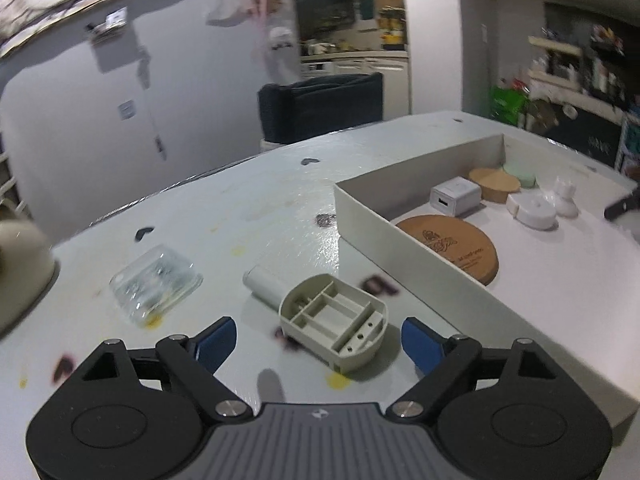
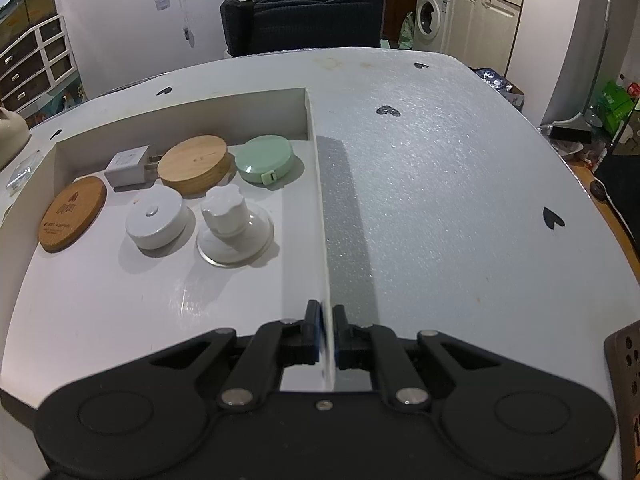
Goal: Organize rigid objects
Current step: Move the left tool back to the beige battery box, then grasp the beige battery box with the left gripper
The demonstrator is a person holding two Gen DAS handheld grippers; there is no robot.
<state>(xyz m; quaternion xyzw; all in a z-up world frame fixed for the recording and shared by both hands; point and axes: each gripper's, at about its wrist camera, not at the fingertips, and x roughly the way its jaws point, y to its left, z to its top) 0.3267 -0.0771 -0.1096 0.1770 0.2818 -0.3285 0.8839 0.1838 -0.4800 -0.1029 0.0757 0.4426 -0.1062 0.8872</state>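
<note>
My left gripper is open over the table, its blue pads either side of a beige ribbed plastic shell without touching it. A white cylinder lies just behind the shell, and a clear plastic case lies to the left. The white cardboard box stands to the right. My right gripper is shut on the box's right wall. Inside the box lie a cork coaster, a white charger, a wooden lid, a green tape measure, a white puck and a suction knob.
A dark chair stands behind the table's far edge. The speckled white tabletop, marked with black hearts, stretches right of the box. A cream pot sits at the left edge. A washing machine and shelves fill the background.
</note>
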